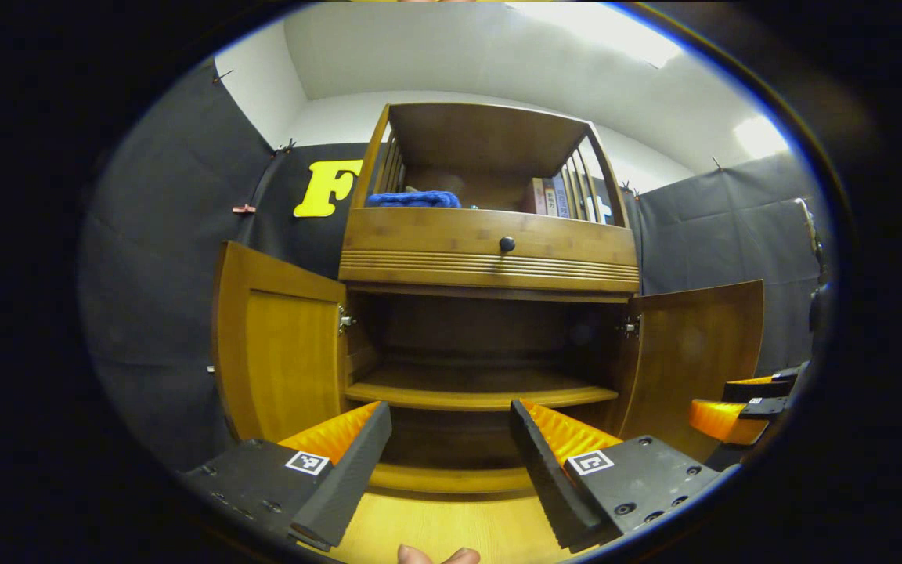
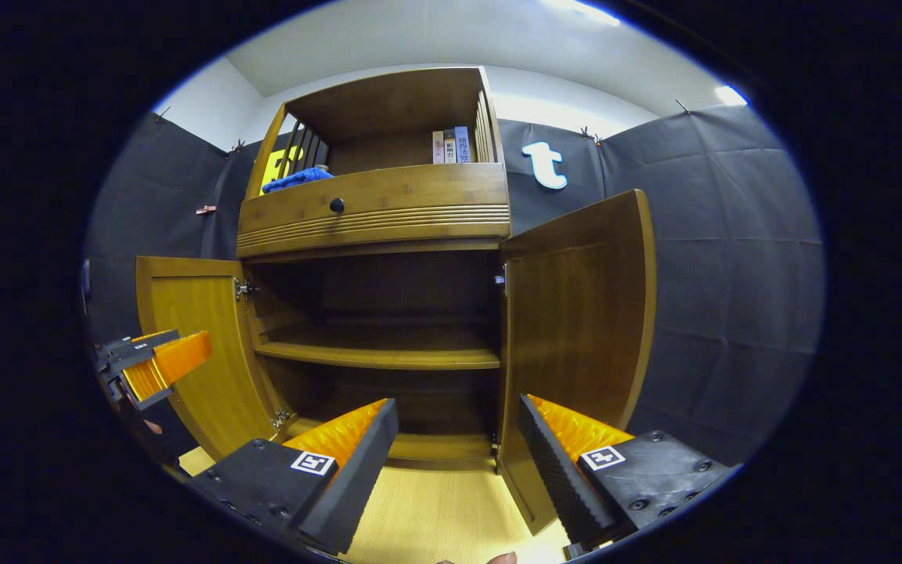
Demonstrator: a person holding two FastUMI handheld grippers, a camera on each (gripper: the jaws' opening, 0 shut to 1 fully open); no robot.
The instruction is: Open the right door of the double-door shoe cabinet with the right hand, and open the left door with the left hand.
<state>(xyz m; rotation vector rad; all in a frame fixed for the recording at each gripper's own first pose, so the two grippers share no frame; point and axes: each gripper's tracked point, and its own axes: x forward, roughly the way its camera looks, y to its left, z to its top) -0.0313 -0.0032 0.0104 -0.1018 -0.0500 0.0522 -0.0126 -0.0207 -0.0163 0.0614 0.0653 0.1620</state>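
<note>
Both doors of the brown wooden double-door shoe cabinet (image 1: 490,313) stand swung wide, the left door (image 1: 279,360) at nine o'clock and the right door (image 2: 576,313) at three o'clock of its dark shelved interior. Above sit a black-knobbed wooden drawer (image 1: 490,247), a folded blue cloth (image 1: 413,199) and upright books (image 2: 451,146). Left gripper (image 1: 451,415) and right gripper (image 2: 457,411) hover before it, jaws spread, holding nothing.

A honey-brown wood grain is shown by the cabinet (image 2: 377,207). Above its ridged drawer (image 1: 490,251), which bears a black knob (image 1: 506,244), a blue cloth (image 1: 413,199) is seen. The wall (image 2: 725,258) is black.
</note>
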